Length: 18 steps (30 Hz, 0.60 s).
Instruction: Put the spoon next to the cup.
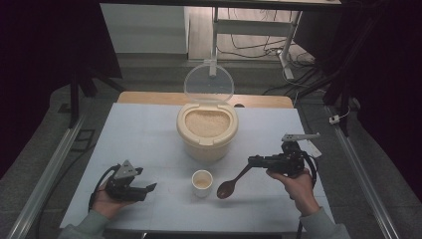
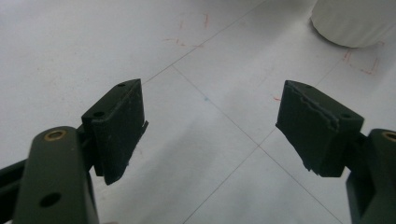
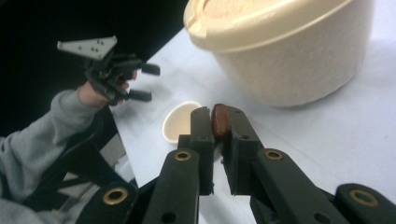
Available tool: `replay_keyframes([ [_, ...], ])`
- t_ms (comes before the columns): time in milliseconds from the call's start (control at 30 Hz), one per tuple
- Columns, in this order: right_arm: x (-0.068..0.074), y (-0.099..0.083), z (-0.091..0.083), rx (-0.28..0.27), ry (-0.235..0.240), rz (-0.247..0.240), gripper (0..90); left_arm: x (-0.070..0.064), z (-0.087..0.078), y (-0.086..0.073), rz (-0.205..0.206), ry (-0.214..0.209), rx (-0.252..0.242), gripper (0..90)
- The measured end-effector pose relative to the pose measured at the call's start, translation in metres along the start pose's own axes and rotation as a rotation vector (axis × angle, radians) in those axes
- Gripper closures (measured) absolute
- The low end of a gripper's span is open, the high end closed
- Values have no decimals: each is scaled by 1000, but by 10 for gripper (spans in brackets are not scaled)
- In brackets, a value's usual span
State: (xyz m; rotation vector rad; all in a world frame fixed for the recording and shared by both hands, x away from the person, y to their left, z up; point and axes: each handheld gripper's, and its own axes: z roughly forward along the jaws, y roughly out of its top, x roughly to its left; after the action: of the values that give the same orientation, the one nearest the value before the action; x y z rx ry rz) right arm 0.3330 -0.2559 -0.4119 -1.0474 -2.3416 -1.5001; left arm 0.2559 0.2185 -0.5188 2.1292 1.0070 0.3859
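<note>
— Where's your wooden spoon (image 1: 230,186)?
— Clamped by its handle in your right gripper (image 1: 253,162), bowl hanging just right of the small cup (image 1: 202,182).
— And your left gripper (image 1: 149,188)?
— Jaws wide apart, empty. No readable writing anywhere.

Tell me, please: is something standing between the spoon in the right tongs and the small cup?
Nothing visible. The spoon hangs just right of the cup, with bare table between them. The left tongs stay apart.
</note>
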Motion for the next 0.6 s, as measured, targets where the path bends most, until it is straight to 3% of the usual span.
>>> replay_keyframes([
  [233,0,-1,9,102,23,-9,829,0,0,0,0,0,1,232],
  [433,-3,1,18,177,13,-4,829,0,0,0,3,0,3,232],
  [600,-5,1,28,215,18,3,828,0,0,0,4,-1,4,232],
])
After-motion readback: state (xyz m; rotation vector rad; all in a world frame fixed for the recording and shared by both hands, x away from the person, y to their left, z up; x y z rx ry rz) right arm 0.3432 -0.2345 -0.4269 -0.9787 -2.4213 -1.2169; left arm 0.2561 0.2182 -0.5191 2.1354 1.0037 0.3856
